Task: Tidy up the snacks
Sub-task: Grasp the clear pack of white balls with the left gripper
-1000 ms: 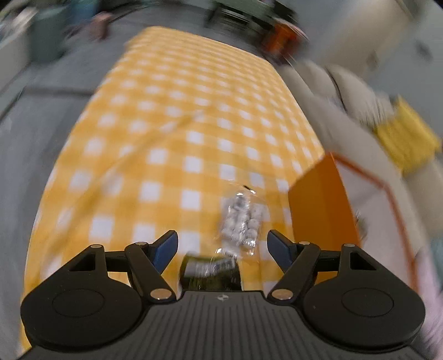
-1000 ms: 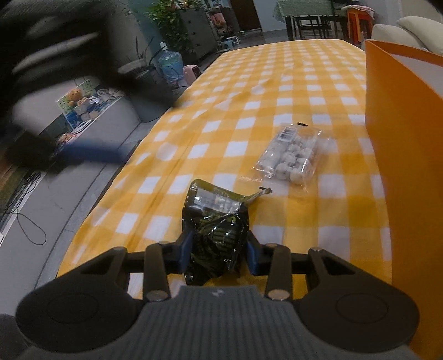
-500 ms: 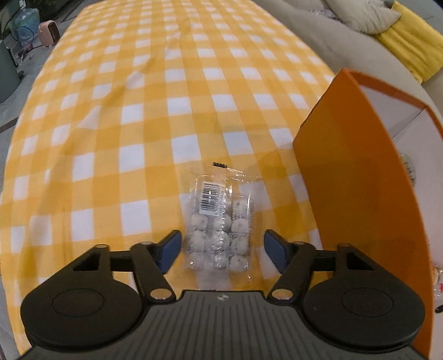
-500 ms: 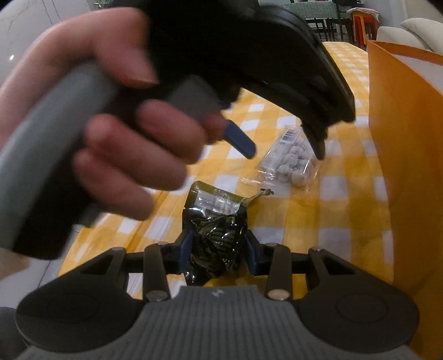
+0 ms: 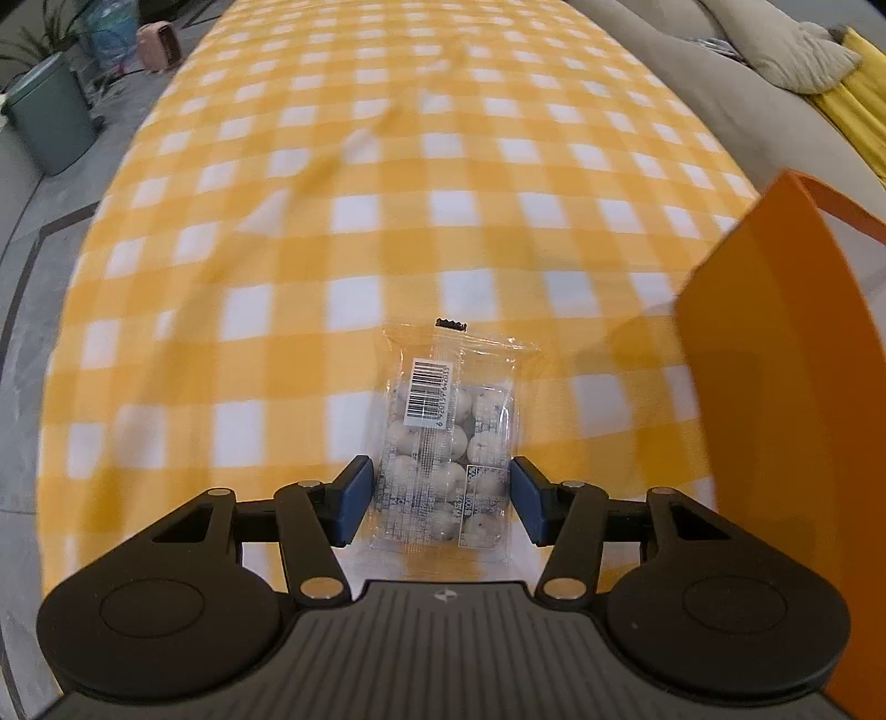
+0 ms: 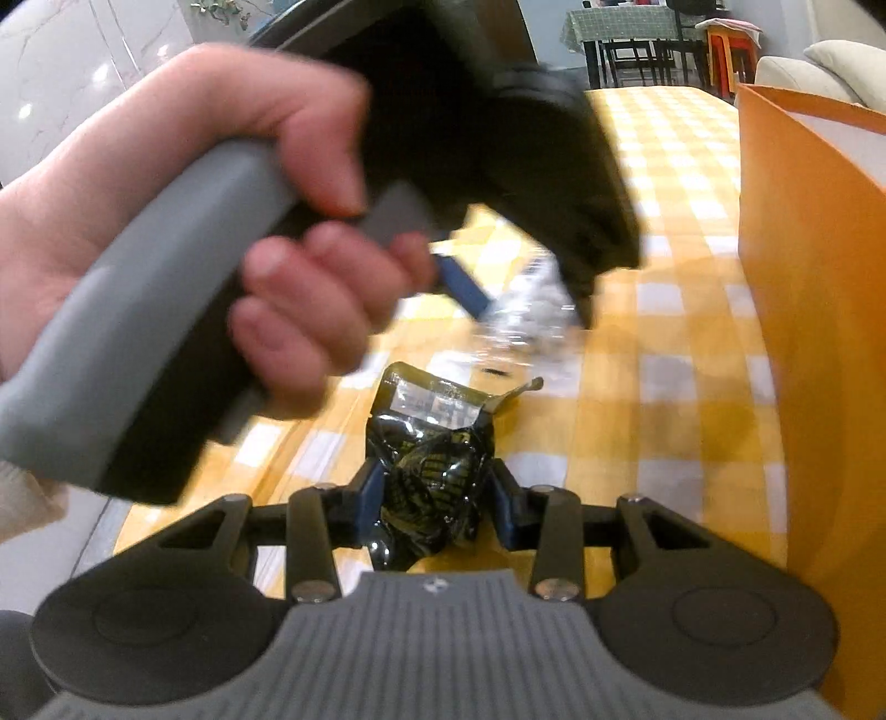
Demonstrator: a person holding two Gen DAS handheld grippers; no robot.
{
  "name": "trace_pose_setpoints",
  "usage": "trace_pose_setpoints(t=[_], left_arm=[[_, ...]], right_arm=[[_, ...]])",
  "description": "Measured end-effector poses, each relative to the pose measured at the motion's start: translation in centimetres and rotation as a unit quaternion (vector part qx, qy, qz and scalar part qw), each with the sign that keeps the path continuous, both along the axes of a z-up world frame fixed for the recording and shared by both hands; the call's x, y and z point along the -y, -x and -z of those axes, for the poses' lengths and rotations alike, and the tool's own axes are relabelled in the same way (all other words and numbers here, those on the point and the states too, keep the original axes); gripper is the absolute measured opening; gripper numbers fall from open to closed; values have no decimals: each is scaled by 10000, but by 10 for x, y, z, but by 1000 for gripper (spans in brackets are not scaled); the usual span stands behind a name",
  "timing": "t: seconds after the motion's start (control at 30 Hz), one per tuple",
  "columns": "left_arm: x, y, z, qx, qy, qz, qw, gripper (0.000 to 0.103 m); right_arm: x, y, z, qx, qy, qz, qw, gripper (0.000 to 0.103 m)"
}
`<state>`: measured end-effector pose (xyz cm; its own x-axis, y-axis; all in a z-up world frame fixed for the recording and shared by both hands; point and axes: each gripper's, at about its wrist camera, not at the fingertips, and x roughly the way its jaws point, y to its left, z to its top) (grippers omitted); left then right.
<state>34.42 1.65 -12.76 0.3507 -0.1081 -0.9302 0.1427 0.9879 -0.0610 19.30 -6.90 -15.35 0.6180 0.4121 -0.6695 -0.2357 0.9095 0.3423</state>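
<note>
A clear bag of white round snacks (image 5: 443,443) lies flat on the yellow checked tablecloth (image 5: 387,221). My left gripper (image 5: 443,493) straddles its near end, jaws closing, with the blue pads (image 5: 354,493) right at the bag's edges and the bag undeformed. In the right wrist view a hand (image 6: 310,277) holds that left gripper (image 6: 515,288) over the blurred clear bag (image 6: 531,315). My right gripper (image 6: 434,493) is shut on a crumpled black snack packet (image 6: 432,471) low over the cloth. An orange paper bag (image 5: 786,387) stands upright at the right.
The orange bag's wall (image 6: 819,332) runs close along the right of both grippers. A beige sofa with a grey cushion (image 5: 792,55) lies beyond it. A green bin (image 5: 50,122) stands on the floor at the left; a dining table with chairs (image 6: 637,39) stands far back.
The left gripper came down and forward over the clear bag, and its jaws narrowed around it. The hand holding it entered the right wrist view. The right gripper kept still on the black packet.
</note>
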Motion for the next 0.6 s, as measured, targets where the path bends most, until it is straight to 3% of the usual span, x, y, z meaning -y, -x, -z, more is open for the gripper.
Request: trace_pose_setpoints(t=[0.27,0.5,0.6], left_arm=[[-59,32,-2,25,-4,-628,9980,62],[-94,73,-4,128,186,-874,9959,63],[-99,90,-5,162,173,-811,9964,65]], right_arm=[[2,0,-4,-130,35,150,9998,37],[-7,15,-3,188,498,-79,9986,38],[-5,14,-5,196,476,-159,9985,44]])
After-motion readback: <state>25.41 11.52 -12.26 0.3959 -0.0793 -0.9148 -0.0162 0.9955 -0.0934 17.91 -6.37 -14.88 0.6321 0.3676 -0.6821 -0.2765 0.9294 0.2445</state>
